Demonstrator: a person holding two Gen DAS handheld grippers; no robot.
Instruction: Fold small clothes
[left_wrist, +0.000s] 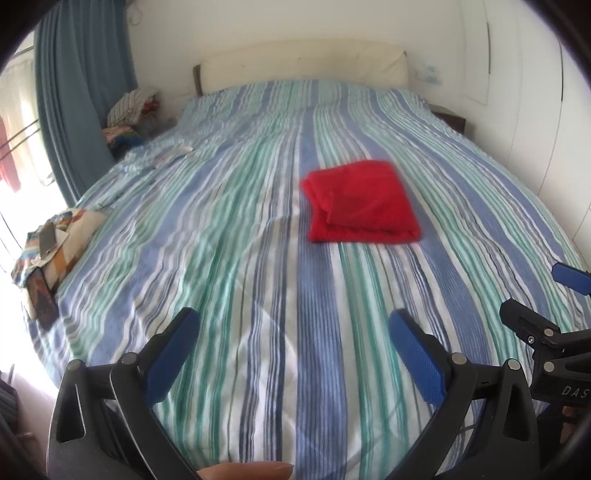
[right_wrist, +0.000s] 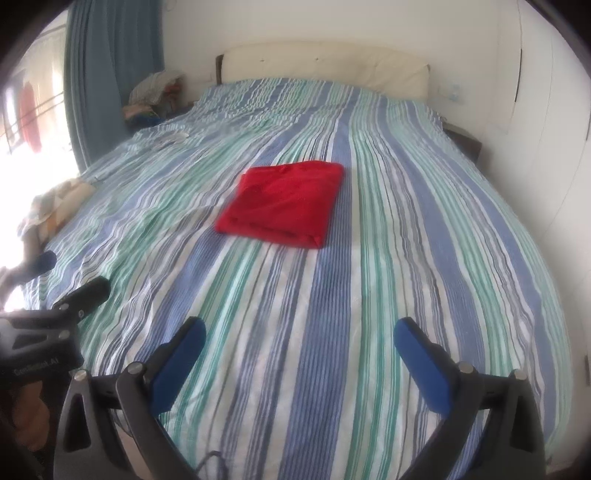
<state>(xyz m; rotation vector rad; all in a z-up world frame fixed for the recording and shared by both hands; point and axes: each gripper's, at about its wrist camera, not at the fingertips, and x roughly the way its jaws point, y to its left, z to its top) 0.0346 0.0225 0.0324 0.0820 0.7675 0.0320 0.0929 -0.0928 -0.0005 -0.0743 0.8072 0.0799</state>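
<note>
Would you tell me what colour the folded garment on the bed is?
Plain red. The folded garment shows sharpest in the right wrist view.

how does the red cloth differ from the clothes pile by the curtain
The red cloth is one plain colour, folded into a flat, neat rectangle; the clothes pile is mixed patterns and colours, heaped loosely. The red cloth lies in the middle of the bed; the pile sits off its far left corner, beside the curtain. Neither is touched by a gripper.
</note>
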